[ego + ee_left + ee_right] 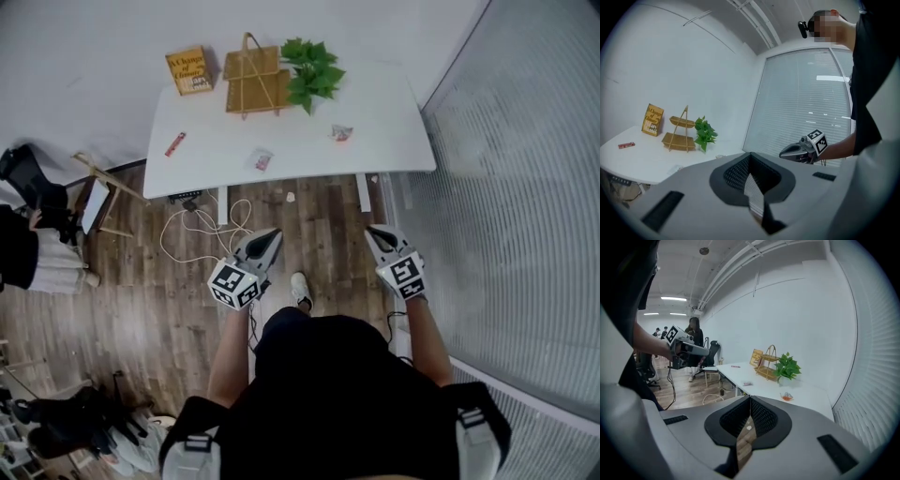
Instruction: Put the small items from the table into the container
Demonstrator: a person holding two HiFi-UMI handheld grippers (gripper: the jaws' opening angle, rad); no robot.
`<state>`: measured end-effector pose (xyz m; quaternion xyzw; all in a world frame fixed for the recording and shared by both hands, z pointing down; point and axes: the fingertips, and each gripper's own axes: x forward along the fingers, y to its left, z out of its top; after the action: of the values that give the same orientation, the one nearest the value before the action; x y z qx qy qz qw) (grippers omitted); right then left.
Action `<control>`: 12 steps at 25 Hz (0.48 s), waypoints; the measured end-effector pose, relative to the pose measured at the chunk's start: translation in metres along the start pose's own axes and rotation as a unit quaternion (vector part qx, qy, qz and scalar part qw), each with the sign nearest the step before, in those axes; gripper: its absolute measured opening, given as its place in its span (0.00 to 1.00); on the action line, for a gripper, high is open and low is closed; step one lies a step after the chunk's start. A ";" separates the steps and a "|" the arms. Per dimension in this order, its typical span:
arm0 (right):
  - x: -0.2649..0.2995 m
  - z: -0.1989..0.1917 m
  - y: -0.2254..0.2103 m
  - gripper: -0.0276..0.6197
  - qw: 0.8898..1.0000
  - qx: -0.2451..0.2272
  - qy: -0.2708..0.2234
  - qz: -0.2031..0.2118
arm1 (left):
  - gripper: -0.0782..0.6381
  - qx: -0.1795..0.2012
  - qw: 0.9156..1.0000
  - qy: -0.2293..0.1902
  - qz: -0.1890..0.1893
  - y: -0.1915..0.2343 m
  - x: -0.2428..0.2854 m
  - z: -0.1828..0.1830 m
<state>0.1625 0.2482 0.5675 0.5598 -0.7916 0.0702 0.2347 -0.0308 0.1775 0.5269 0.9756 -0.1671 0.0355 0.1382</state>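
My left gripper [272,234] has its jaws pressed together with nothing between them, and my right gripper [373,232] matches it, closed and empty; in each gripper view the two black inner faces meet in a narrow seam. In the head view both sit just below the middle of the frame, left and right of centre, tips aimed up the picture. They hang over the wooden floor [319,202], short of the near edge of the white table [398,141]. Everything I am after lies on that table in the upper part of the frame, well apart from either set of jaws. A pale packet [262,159] rests close to the near edge, above my left gripper. A small wrapper with an orange spot [341,133] lies further up, above the gap between the grippers. A red stick-shaped packet [175,143] sits out at the table's left end. The container, a tiered bamboo basket [253,84], stands at the far edge, top centre. A yellow book [190,70] is just left of it and a green plant [312,70] just right. None of the three small items is in the basket
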 end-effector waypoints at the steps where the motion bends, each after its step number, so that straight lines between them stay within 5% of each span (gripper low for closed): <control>1: 0.009 0.006 -0.004 0.08 1.000 0.000 -0.001 -0.003 | 0.11 0.003 1.000 0.000 -0.007 0.008 0.007 0.007; 12: 0.077 0.026 -0.021 0.08 1.000 0.007 0.019 -0.009 | 0.11 -0.012 1.000 0.013 -0.020 0.075 0.021 0.015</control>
<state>0.1538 0.1651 0.5759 0.5670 -0.7816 0.0846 0.2460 -0.0354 0.0988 0.5344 0.9764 -0.1458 0.0438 0.1532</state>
